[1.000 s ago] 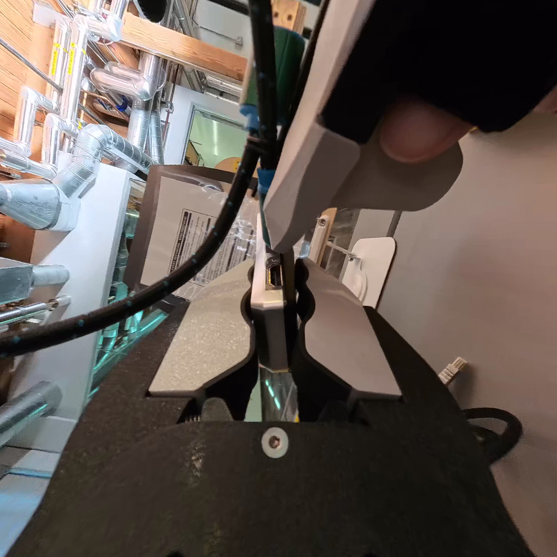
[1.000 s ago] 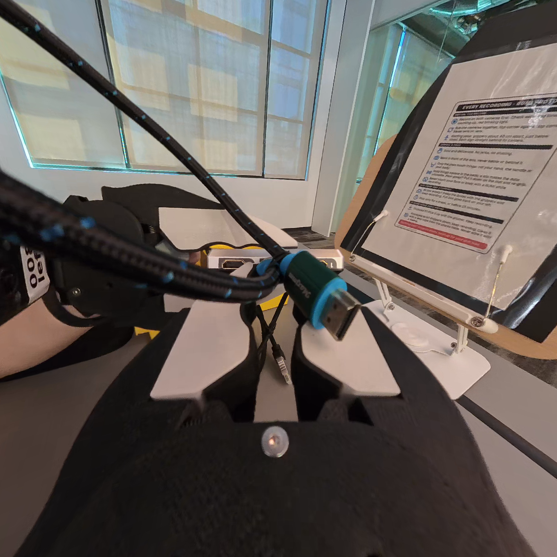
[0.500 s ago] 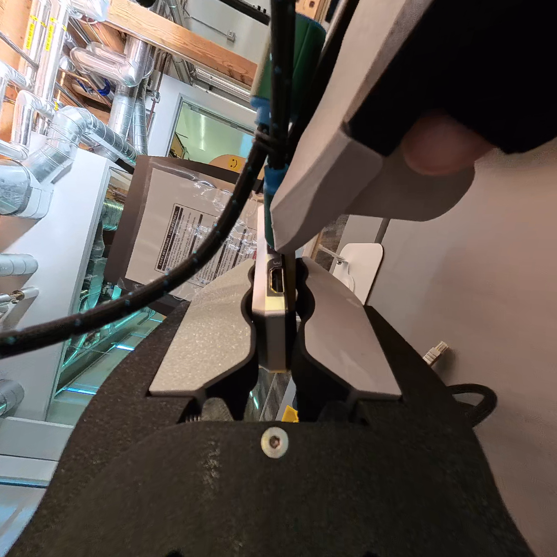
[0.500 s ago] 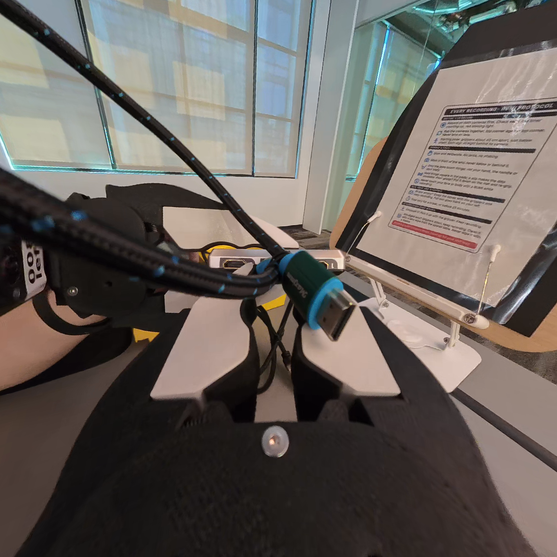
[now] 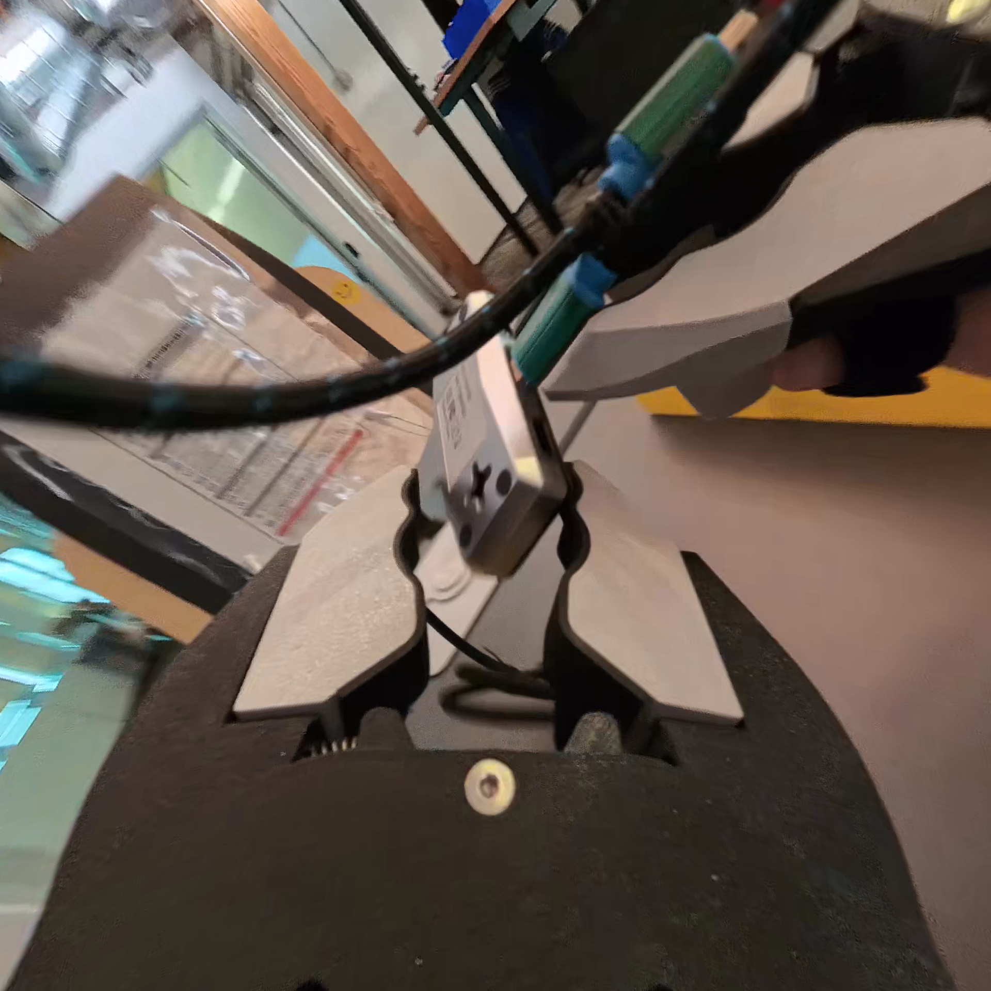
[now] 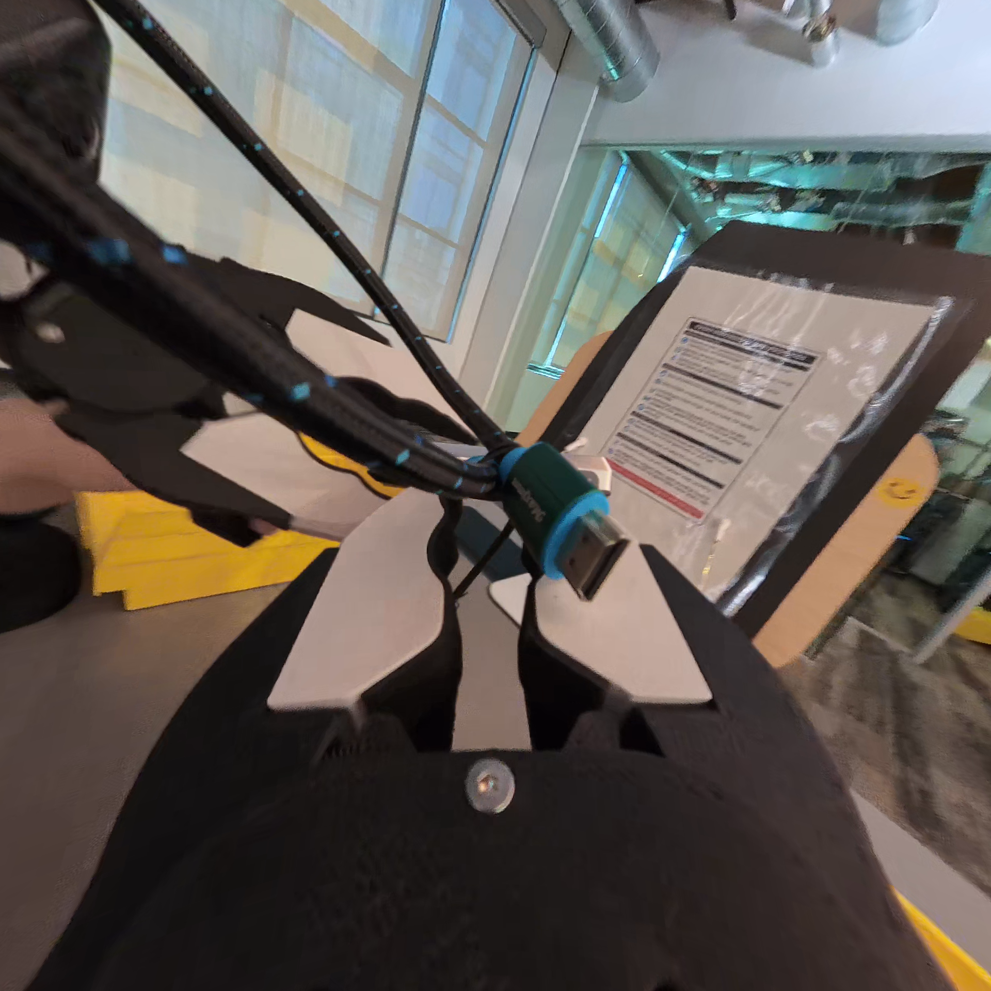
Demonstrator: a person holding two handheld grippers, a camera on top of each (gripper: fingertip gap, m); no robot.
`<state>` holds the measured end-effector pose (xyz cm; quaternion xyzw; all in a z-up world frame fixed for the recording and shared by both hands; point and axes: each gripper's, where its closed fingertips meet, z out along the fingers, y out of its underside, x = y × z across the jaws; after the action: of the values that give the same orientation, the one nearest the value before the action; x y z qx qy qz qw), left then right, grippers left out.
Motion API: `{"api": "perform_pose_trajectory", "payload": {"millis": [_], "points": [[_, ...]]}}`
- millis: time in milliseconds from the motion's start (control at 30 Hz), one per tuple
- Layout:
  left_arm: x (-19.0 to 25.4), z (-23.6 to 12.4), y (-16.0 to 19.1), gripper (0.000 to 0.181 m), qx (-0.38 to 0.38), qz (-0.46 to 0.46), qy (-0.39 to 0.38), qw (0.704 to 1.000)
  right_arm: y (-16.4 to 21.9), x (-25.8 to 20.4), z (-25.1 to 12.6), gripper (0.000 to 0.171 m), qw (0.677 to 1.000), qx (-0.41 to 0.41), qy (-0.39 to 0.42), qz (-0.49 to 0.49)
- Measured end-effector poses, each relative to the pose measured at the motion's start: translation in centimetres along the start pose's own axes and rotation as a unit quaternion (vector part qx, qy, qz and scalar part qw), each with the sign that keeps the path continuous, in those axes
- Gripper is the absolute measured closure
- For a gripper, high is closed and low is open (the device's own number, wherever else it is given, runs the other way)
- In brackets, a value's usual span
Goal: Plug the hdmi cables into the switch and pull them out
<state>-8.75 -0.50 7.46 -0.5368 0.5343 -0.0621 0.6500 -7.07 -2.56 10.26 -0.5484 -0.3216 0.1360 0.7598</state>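
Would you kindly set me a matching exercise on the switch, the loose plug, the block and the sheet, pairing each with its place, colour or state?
Things:
1. switch
2. plug
3. block
4. sheet

Place, colour or state:
a. yellow, lying on the table
b. between the fingers of the left gripper
c. propped up, nearly upright
d. green with blue collars, its metal end in nothing

Pairs: 1-b, 2-d, 3-a, 4-c

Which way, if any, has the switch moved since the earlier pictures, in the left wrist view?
Yes. Against the left tongs, the switch has twisted from edge-on to tilted, its underside now showing.
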Motion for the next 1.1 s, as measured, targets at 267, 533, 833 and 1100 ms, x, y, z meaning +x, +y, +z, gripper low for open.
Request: {"api": "perform_pose_trajectory", "payload": {"millis": [267, 533, 833, 1100], "points": [[1.3, -0.3, -0.5, 0.115, 0.034, -0.357, 0.17, 0.918, 0.7, 2.3, -0.6, 0.15, 0.999, 0.003, 0.044, -0.025], [0.5, 1.3, -0.3, 0.114, 0.097, -0.449, 0.134, 0.878, 1.1, 1.5, -0.2, 0.15, 0.996, 0.003, 0.063, -0.058], [1.0, 2.7, 0.7, 0.133, 0.12, -0.463, 0.124, 0.869, 2.9, 1.7, 0.1, 0.15, 0.994, -0.003, 0.083, -0.068], [1.8, 4.2, 3.2, 0.133, 0.115, -0.443, 0.135, 0.879, 6.0, 1.8, 0.4, 0.149, 0.992, -0.039, 0.089, -0.08]]}}
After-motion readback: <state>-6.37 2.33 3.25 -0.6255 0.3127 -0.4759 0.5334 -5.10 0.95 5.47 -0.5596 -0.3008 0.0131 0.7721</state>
